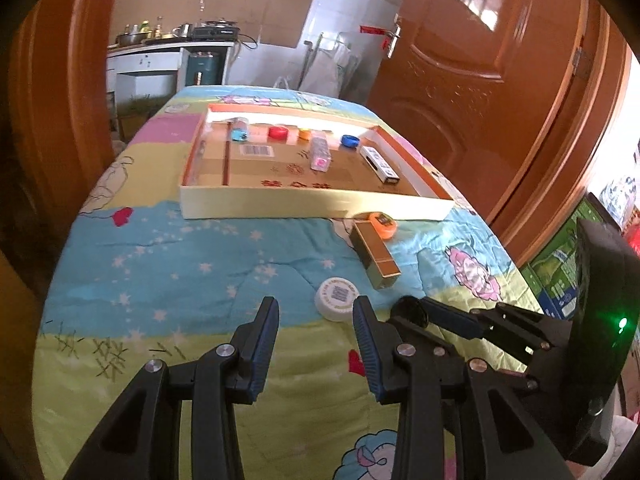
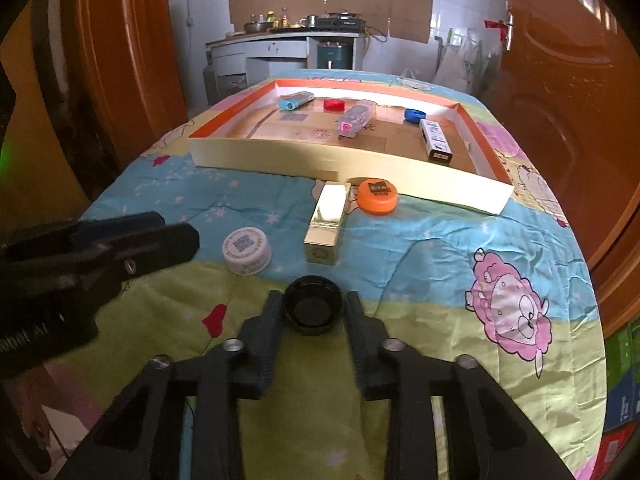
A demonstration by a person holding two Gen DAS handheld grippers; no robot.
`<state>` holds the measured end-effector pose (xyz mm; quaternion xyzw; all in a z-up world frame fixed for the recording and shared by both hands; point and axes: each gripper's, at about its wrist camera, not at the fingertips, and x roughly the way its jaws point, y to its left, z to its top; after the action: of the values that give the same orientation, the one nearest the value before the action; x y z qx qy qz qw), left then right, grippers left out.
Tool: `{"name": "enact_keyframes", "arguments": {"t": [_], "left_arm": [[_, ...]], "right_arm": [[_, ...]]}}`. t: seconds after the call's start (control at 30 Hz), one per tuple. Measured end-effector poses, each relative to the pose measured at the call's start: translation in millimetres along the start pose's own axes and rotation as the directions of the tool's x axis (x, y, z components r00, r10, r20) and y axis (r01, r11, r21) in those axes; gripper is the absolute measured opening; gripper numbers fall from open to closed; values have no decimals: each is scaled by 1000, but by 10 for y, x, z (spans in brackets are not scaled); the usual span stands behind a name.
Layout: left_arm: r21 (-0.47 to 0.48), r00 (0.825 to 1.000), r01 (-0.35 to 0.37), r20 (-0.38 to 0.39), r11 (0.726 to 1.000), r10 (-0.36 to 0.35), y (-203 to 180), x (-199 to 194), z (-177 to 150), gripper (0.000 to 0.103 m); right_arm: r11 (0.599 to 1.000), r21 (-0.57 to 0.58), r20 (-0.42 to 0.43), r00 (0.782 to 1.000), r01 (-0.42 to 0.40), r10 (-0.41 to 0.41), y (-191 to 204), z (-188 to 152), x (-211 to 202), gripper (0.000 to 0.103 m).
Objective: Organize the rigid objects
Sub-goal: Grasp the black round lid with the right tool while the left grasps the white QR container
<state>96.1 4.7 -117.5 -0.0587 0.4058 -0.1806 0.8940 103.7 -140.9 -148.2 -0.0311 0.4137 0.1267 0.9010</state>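
A shallow cardboard tray (image 1: 256, 203) (image 2: 280, 156) lies on the cartoon-print cloth and holds several caps and small boxes. In front of it lie a gold box (image 1: 374, 254) (image 2: 326, 224), an orange cap (image 1: 383, 224) (image 2: 377, 196) and a white cap (image 1: 337, 298) (image 2: 247, 250). My right gripper (image 2: 313, 310) (image 1: 432, 316) has its fingers on both sides of a black cap (image 2: 313, 309) (image 1: 410, 312), touching or nearly touching it. My left gripper (image 1: 316, 320) is open and empty just before the white cap; it also shows in the right wrist view (image 2: 120, 236).
Brown wooden doors (image 1: 472, 80) (image 2: 560, 80) stand on both sides of the table. Green cartons (image 1: 560, 272) sit past the right table edge. A kitchen counter (image 2: 280, 36) with pots stands at the back.
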Motion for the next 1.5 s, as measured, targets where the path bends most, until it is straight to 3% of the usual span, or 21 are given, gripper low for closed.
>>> {"name": "enact_keyframes", "arguments": {"t": [0.17, 0.43, 0.67, 0.73, 1.5], "left_arm": [[34, 999, 11, -32, 999, -10, -115, 156, 4, 38], [76, 996, -40, -72, 996, 46, -210, 405, 26, 39], [129, 993, -93, -60, 987, 102, -306, 491, 48, 38], [124, 993, -102, -51, 987, 109, -305, 481, 40, 31], [41, 998, -53, 40, 998, 51, -196, 50, 202, 30]], "right_arm": [[999, 42, 20, 1000, 1, -1, -135, -13, -93, 30], [995, 100, 46, 999, -7, 3, -330, -35, -251, 30], [993, 117, 39, 999, -23, 18, -377, -56, -225, 31], [992, 122, 39, 999, -25, 20, -390, -62, -222, 31], [995, 88, 70, 997, -39, 33, -275, 100, -355, 30]]}}
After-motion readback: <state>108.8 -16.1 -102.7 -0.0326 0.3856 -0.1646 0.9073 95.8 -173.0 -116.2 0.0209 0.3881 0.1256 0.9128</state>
